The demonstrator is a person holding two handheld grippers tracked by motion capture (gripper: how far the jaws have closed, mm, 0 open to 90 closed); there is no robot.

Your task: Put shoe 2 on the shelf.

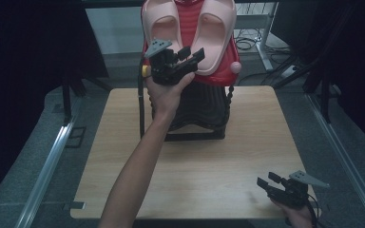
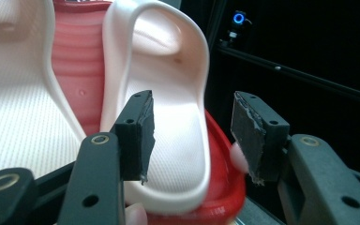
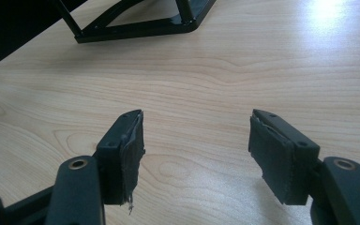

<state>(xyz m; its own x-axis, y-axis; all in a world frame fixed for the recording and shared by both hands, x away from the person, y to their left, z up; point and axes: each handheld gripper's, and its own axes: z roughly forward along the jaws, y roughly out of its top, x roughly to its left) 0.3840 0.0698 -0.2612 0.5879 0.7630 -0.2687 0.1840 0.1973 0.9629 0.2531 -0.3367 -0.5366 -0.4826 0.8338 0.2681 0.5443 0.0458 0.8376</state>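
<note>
- The left gripper [image 1: 196, 56] is held up high at the far end of the wooden table [image 1: 247, 142], right by the two pink slippers.
- The slippers sit side by side on a red tray [image 1: 218, 76], and the tray rests tilted on a black stand [image 1: 204, 118].
- The right slipper [image 1: 215, 35] is the one closest to the left gripper.
- In the left gripper view, the jaws are open. The right side edge of that slipper [image 2: 178, 131] and the red tray rim [image 2: 225, 178] sit in the gap between them.
- One pad [image 2: 145, 136] is over the inside of the slipper. The other pad is out past the tray rim. I cannot tell if either pad touches the slipper, and they do not squeeze it.
- The left slipper [image 1: 160, 26] lies just beside the right one, on the same tray.
- The right gripper [image 1: 268, 183] is low at the near right corner of the table, well apart from the slippers.
- Its jaws are open with nothing in them. There is bare wood under them.
</note>
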